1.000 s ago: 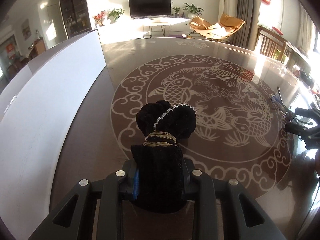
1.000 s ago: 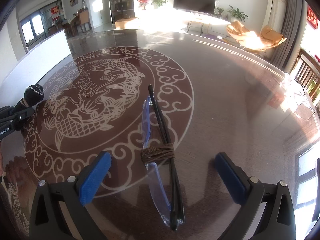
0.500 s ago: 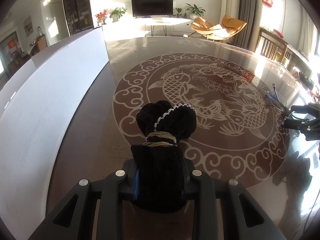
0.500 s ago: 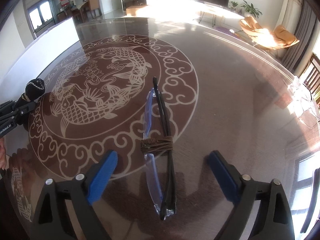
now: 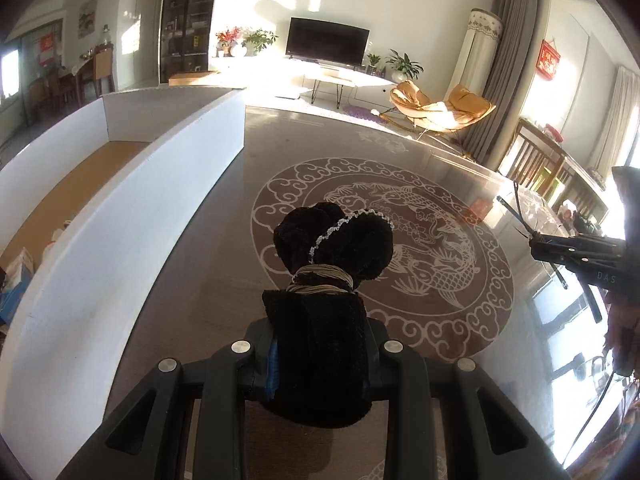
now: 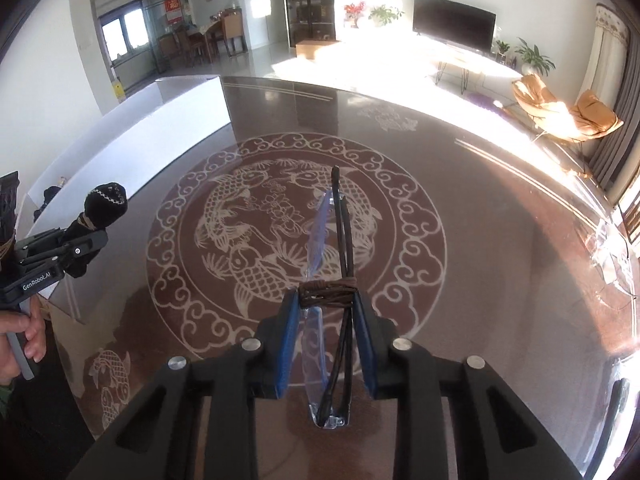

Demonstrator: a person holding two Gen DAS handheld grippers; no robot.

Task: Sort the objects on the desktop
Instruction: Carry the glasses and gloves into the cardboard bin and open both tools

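A black velvet pouch (image 5: 332, 240), tied with tan cord and trimmed with a beaded line, sticks out of my left gripper (image 5: 318, 344), which is shut on it above the table. Folded glasses (image 6: 320, 232) with clear bluish lenses and black arms are bound with brown cord. My right gripper (image 6: 326, 320) has its jaws closing, the blue pads (image 6: 289, 344) pressing the glasses from both sides, lifted off the glass. The right wrist view shows the left gripper (image 6: 80, 240) and pouch (image 6: 106, 204) at far left. The right gripper (image 5: 576, 250) shows at the right edge of the left wrist view.
A long white box (image 5: 120, 208) with a brown floor runs along the left of the dark glass table (image 5: 224, 248) with its fish medallion; small items lie in its near end. A hand (image 6: 28, 332) grips the left handle. Chairs stand beyond the right edge.
The right jaws went from wide open around the glasses to pressing on them, and lifted them off the table. The left gripper rose with the pouch, bringing the box's inside into view.
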